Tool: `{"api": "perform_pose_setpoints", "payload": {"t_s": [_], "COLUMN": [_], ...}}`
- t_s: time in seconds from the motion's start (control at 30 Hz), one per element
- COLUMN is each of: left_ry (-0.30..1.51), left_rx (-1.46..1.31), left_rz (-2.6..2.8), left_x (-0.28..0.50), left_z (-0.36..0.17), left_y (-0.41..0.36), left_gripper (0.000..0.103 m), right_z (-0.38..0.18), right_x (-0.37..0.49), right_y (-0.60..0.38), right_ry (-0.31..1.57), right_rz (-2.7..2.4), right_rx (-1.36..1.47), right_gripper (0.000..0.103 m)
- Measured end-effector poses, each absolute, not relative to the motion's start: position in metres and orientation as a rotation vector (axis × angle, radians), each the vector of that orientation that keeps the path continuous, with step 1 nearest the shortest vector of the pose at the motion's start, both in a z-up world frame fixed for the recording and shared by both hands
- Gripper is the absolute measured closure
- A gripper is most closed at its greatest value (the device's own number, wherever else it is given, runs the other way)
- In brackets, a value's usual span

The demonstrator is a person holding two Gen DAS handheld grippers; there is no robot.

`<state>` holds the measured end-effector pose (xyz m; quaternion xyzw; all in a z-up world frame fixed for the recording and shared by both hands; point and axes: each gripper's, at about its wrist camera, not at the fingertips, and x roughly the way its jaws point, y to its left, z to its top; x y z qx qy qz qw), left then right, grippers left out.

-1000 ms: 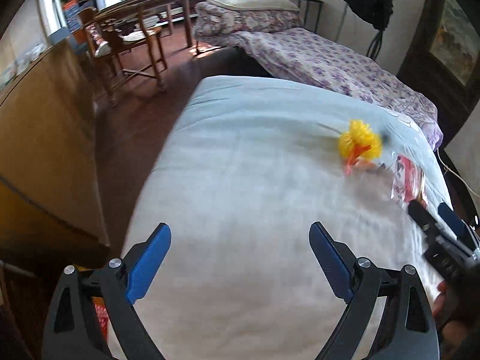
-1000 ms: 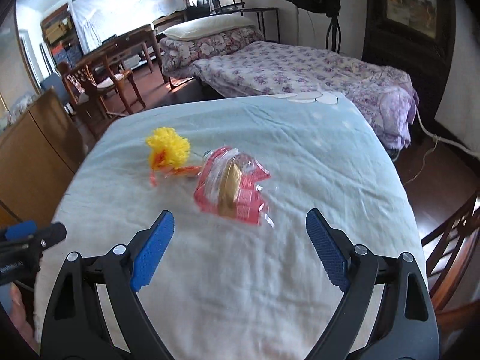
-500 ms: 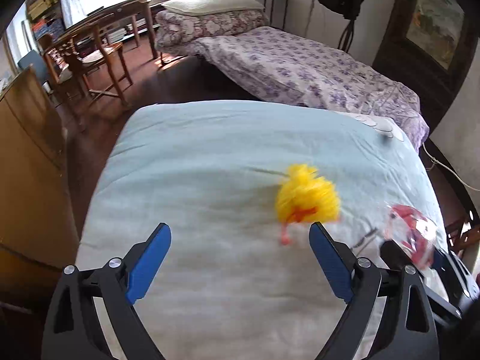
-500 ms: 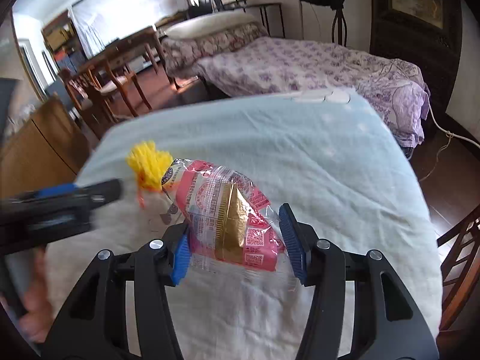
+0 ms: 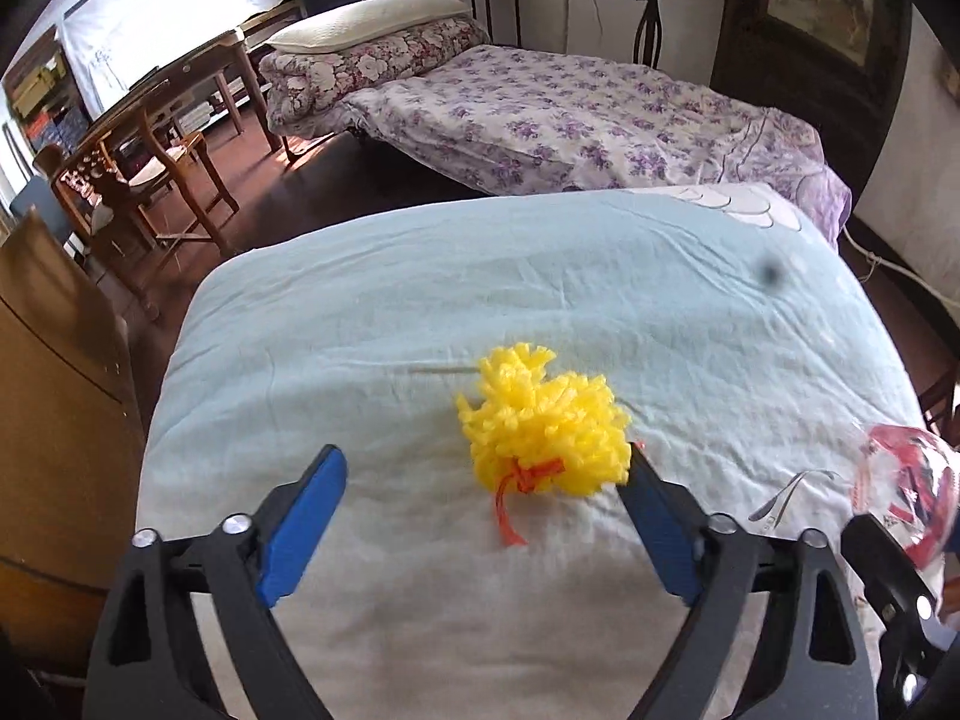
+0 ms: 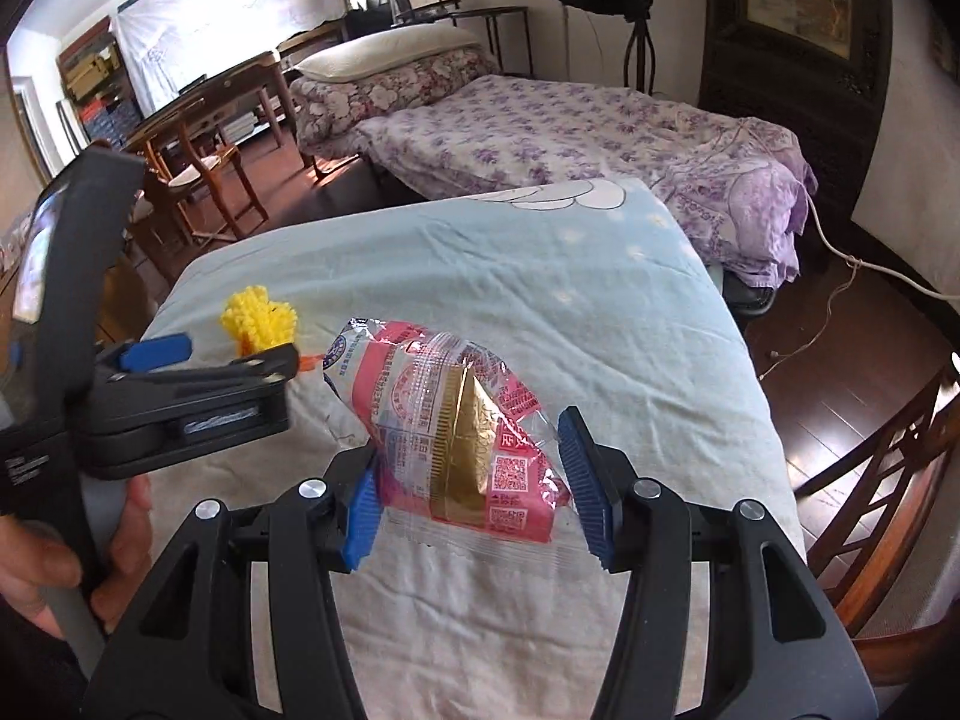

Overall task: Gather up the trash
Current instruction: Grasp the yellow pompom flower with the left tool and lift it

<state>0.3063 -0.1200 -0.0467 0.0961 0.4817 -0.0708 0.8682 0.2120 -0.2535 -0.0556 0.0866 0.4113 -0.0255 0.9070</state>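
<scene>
Crinkled pink-and-gold plastic snack wrapper (image 6: 462, 438) lifted off pale blue bed cover (image 6: 540, 282), pinched in right gripper (image 6: 474, 495). Left gripper (image 5: 480, 510) fingers wide, closing around yellow yarn pompom (image 5: 543, 429) (not yet gripped). Disposal pending.

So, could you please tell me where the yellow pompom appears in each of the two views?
Left wrist: the yellow pompom lies centre frame on the blue blanket, beside the right pad.
Right wrist: the pompom sits far left, behind the left gripper.
Shared landmark: the floral bed behind.
</scene>
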Motion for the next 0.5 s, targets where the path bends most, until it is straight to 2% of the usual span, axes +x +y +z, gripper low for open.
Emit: {"api": "perform_pose_setpoints", "payload": {"t_s": [0.07, 0.1, 0.13, 0.23, 0.5], "left_ry": [1.027, 1.034, 1.036, 1.029, 1.047], "left_rx": [0.204, 0.196, 0.192, 0.204, 0.142], "left_rz": [-0.157, -0.166, -0.174, -0.191, -0.197], "left_x": [0.31, 0.311, 0.311, 0.305, 0.257], "left_z": [-0.053, -0.054, -0.055, -0.052, -0.025], "left_y": [-0.122, -0.121, -0.121, -0.119, -0.085], "left_gripper": [0.038, 0.054, 0.076, 0.08, 0.08], "right_z": [-0.057, -0.058, -0.057, -0.055, -0.042], "right_x": [0.214, 0.215, 0.213, 0.211, 0.198], "right_y": [-0.254, -0.254, -0.251, -0.249, -0.239], "right_ry": [0.854, 0.858, 0.86, 0.857, 0.85], "right_rz": [-0.051, -0.049, -0.047, -0.04, -0.009], "right_rx": [0.178, 0.176, 0.174, 0.167, 0.184], "right_gripper": [0.049, 0.049, 0.049, 0.049, 0.049]}}
